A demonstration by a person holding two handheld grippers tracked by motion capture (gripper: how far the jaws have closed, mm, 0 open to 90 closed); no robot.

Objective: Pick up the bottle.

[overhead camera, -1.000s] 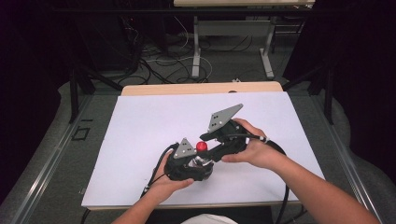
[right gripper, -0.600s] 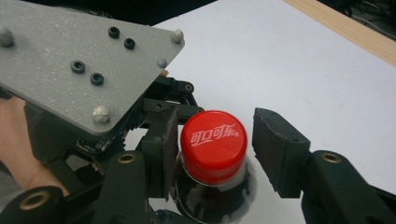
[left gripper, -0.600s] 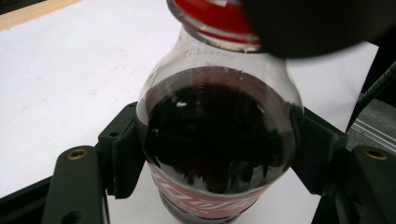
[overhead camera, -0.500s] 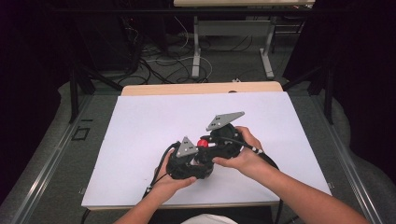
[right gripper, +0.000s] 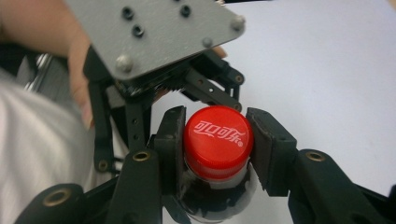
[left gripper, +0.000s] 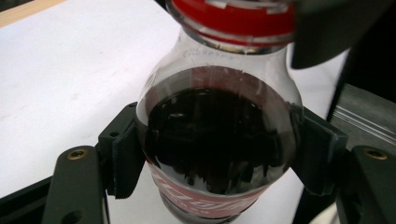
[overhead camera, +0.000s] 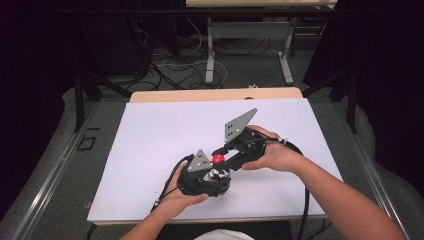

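Observation:
A small cola bottle [left gripper: 219, 140] with dark liquid and a red label sits between the jaws of my left gripper [left gripper: 219, 154], which is shut on its body. Its red cap [right gripper: 218, 140] carries white lettering. My right gripper [right gripper: 215, 144] is shut on that cap, one pad on each side. In the high view the red cap [overhead camera: 218, 159] shows between the left gripper [overhead camera: 212, 177] at the near centre of the white table and the right gripper [overhead camera: 227, 155], which reaches in from the right. A hand holds each gripper.
The white tabletop [overhead camera: 160, 135] spreads to the left and behind the grippers. A wooden strip [overhead camera: 215, 95] borders its far edge. Table legs and cables [overhead camera: 210, 55] lie on the floor beyond. A black cable [overhead camera: 305, 200] trails from the right gripper over the front edge.
The right gripper has moved left and nearer to the left gripper and now clamps the red cap. The left gripper has held the bottle in about the same place.

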